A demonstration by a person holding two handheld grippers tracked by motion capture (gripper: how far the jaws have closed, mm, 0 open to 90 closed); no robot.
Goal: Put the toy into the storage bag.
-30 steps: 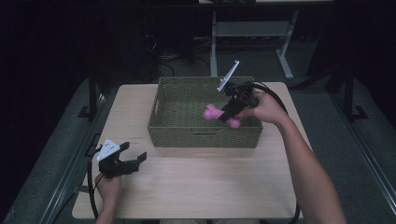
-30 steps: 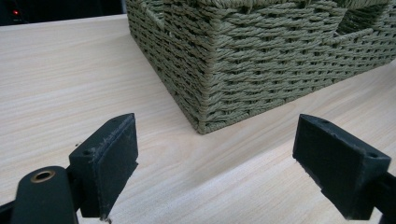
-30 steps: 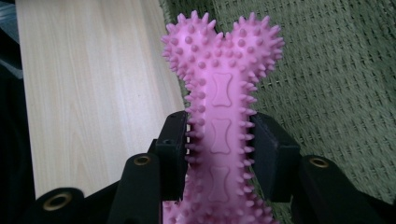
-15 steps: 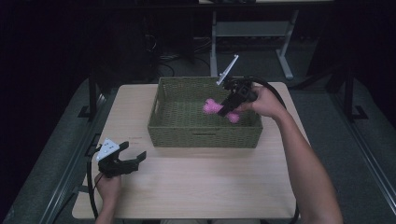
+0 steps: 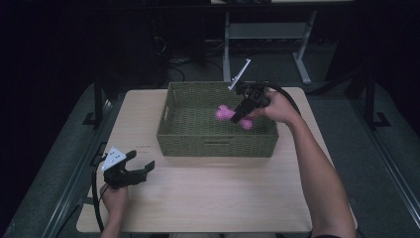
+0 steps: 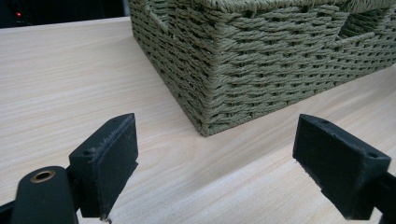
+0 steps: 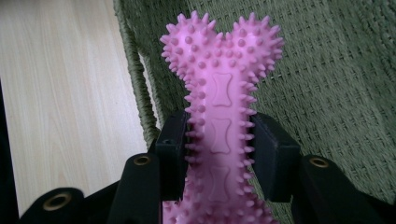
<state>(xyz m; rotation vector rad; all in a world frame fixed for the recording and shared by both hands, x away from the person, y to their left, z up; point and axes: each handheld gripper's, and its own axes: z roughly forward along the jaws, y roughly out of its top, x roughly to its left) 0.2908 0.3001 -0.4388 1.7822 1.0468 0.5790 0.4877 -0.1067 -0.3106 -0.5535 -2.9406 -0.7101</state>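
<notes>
Since a second ago the right tongs [image 5: 241,115] have carried the pink spiky bone toy [image 5: 233,117] a bit further left and lower into the basket [image 5: 216,145], while the left ones haven't really budged.

Nearest the person, the left tongs [image 5: 141,168] sit over the front-left part of the bench [image 5: 213,198], jaws spread wide with nothing between them, pointed at the basket's near corner [image 6: 210,112]. Just idling there, by the look of it.

Further back, the right tongs are clamped on the middle of the toy [image 7: 219,107], one pad on each side of its shaft, knobby end sticking out past the jaws. The toy hangs inside the green woven basket, over its right half; hard to say if it touches the bottom yet.

Looks like the drop-off step: the toy's going into the basket. Next up is probably lowering it a touch, opening the jaws and backing out without snagging the weave.

No brand or writing readable anywhere.
</notes>
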